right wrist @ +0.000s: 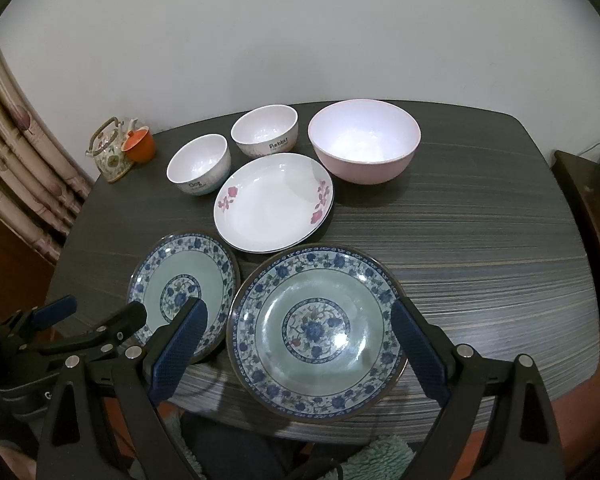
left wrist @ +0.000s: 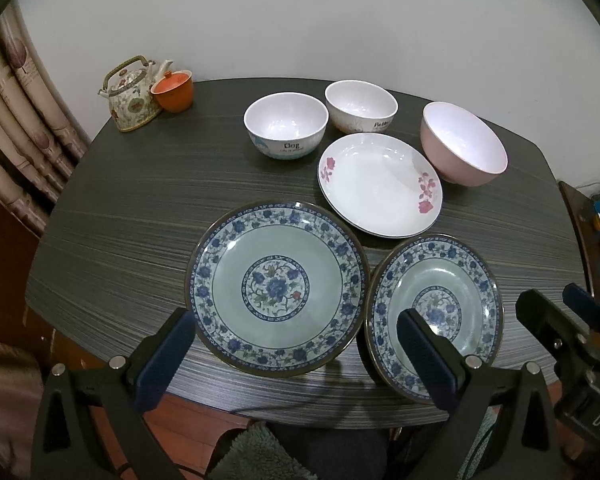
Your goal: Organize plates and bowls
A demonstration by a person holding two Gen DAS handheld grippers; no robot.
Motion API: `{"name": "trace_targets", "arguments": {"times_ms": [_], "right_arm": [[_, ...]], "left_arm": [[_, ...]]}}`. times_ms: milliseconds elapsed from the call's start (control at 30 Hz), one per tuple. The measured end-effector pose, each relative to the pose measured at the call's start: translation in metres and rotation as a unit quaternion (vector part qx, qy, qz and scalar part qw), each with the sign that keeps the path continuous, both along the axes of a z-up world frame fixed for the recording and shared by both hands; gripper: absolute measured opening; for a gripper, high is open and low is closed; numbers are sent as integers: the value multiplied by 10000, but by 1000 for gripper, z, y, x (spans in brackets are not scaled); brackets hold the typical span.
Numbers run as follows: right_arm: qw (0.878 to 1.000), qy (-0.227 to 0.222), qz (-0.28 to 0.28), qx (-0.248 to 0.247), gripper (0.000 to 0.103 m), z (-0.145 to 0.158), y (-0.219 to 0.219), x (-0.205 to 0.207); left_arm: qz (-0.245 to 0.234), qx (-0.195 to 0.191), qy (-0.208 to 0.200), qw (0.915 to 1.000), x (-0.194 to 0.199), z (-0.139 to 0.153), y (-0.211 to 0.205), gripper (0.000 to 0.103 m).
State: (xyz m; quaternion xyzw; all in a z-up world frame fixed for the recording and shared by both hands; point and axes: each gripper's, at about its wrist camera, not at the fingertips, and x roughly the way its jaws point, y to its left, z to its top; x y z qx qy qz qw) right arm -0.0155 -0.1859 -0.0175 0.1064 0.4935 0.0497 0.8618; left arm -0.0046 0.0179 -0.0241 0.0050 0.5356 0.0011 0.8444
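Plates sit at the table's [left wrist: 112, 208] near edge, left blue plate [left wrist: 278, 286] dead ahead of the wide-open left gripper [left wrist: 296, 356], right blue plate [right wrist: 314, 332] ahead of the equally open right gripper [right wrist: 300, 354], bowls further back.

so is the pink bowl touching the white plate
Apart. The right wrist view shows a strip of dark table between the pink bowl and the white plate.

White wall [left wrist: 300, 20] — patterned curtain [left wrist: 16, 120]
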Motion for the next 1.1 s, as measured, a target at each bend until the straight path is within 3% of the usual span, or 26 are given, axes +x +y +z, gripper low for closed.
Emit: {"name": "trace_targets", "arguments": {"times_ms": [367, 733, 933, 1033, 1100], "right_arm": [[10000, 47, 23, -1, 91, 0, 2, 2], [9994, 27, 213, 266, 85, -5, 3, 6], [9966, 145, 408, 705, 83, -16, 3, 16], [9927, 289, 523, 1050, 70, -26, 4, 23], [9896, 394, 588, 1253, 67, -33, 5, 29]], "left_arm": [[-2, -76, 26, 10000, 2, -4, 4, 102], [227, -510, 293, 9980, 9, -19, 28, 102], [562, -875, 450, 9936, 16, -31, 58, 102], [776, -1115, 471, 9896, 20, -37, 78, 101], [917, -1316, 481, 9859, 22, -42, 92, 95]]}}
